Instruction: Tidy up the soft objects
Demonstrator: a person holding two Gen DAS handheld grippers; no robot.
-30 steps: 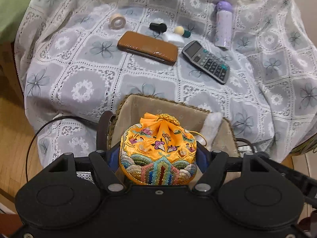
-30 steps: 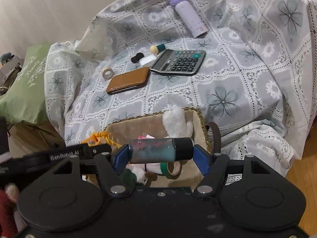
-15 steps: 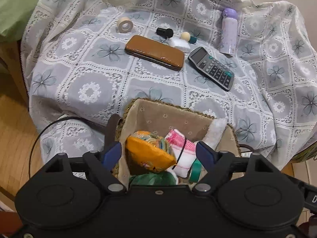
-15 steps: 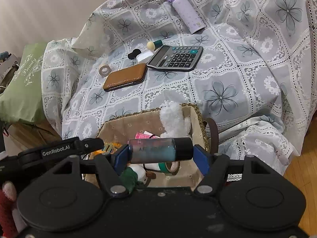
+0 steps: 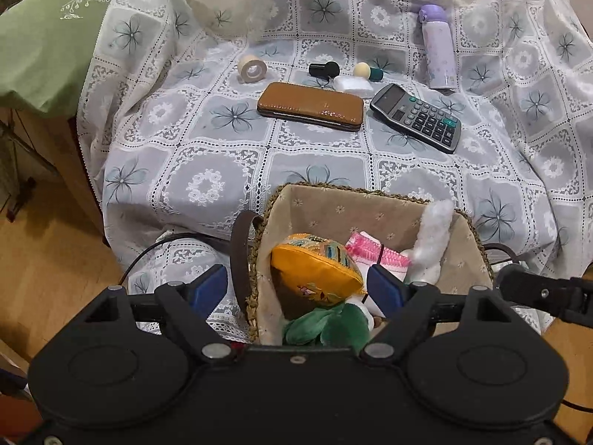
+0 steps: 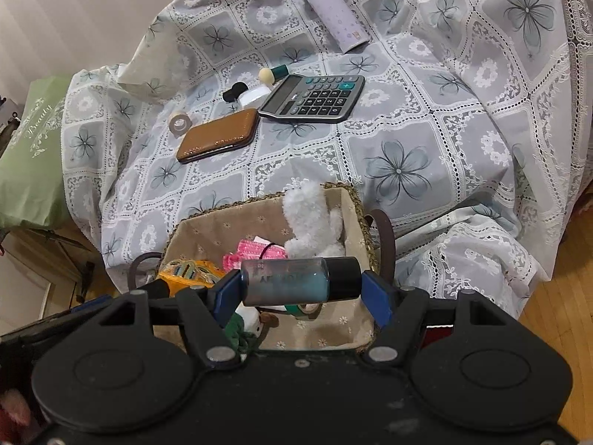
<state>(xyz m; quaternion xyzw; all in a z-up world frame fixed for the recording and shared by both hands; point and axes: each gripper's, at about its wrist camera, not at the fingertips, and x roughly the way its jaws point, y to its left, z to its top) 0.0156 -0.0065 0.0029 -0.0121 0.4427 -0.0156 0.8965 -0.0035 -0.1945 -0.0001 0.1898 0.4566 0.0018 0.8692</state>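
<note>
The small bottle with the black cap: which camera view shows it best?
The right wrist view: the small bottle lies crosswise, clamped between the right gripper's blue fingers, whole and near. The left wrist view does not show it.

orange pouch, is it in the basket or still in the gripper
In the basket. The orange pouch lies on its side inside the basket, and the left gripper pads stand apart from it.

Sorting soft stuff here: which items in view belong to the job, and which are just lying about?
Part of the job:
- woven fabric-lined basket
- orange embroidered pouch, in it
- white fluffy plush toy, in it
- pink knitted cloth, in it
- green plush toy, in it

Lying about on the cloth:
- brown leather wallet
- grey calculator
- lilac flask
- beige tape roll
</note>
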